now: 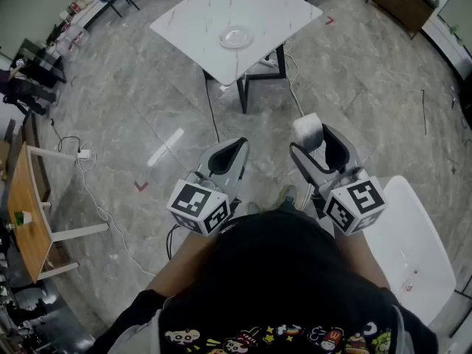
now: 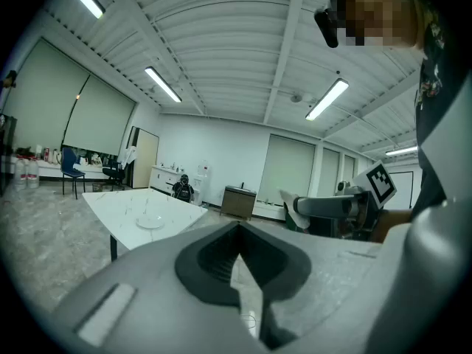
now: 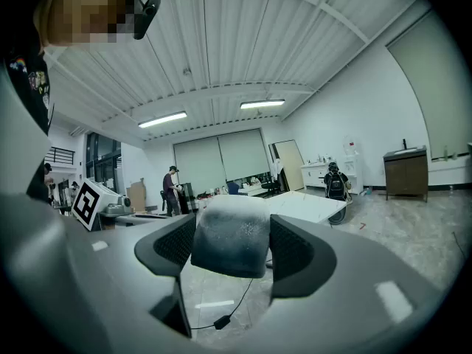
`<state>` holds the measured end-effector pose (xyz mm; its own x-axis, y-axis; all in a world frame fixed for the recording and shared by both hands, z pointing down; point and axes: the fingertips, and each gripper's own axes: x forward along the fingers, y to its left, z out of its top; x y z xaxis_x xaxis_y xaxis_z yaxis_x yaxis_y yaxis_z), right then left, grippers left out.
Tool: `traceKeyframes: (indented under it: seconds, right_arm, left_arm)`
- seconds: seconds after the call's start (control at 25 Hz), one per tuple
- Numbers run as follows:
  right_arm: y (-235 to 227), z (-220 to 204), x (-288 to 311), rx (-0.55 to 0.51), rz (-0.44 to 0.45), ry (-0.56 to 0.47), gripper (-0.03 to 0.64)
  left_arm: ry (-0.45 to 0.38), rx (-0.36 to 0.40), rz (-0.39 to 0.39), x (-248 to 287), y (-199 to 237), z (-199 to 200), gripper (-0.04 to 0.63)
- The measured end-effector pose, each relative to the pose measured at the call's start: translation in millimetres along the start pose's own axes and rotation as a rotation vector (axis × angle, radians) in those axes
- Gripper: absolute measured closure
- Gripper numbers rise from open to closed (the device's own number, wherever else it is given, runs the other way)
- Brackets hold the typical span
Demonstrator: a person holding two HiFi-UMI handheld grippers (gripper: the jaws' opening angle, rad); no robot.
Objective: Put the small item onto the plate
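Held the small item (image 1: 307, 129), a whitish block, clamped in the jaws of the right gripper (image 1: 313, 141) at centre right of the head view, over the floor; held the jaws of the left gripper (image 1: 230, 155) together on nothing. Judged mid-carry, well apart from the plate (image 1: 236, 37) on the white bench (image 1: 287, 9) at top centre; called next for carrying forward over the plate before release.

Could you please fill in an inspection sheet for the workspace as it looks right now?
Surface: white table, only the plate on it.
Job's things: plate on the table; small white item in the right gripper, away from the table.
Clutter: nothing seen.
Grippers: left gripper shut, empty; right gripper shut on the small white item.
Cables: black cable and white cable on the floor.
Surroundings: wooden table at left, cabinet beyond the white table.
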<state>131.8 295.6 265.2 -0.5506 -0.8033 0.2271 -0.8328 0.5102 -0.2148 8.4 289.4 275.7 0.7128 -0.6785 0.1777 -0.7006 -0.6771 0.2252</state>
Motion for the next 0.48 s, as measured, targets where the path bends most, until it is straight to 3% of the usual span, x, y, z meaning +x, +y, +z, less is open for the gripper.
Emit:
traceKeyframes:
  seconds: [0.48]
  right_arm:
    - [-30, 6, 24, 0.002, 0.043, 0.017, 0.279]
  left_arm:
    - [0.029, -0.023, 0.006, 40, 8, -5, 0.595]
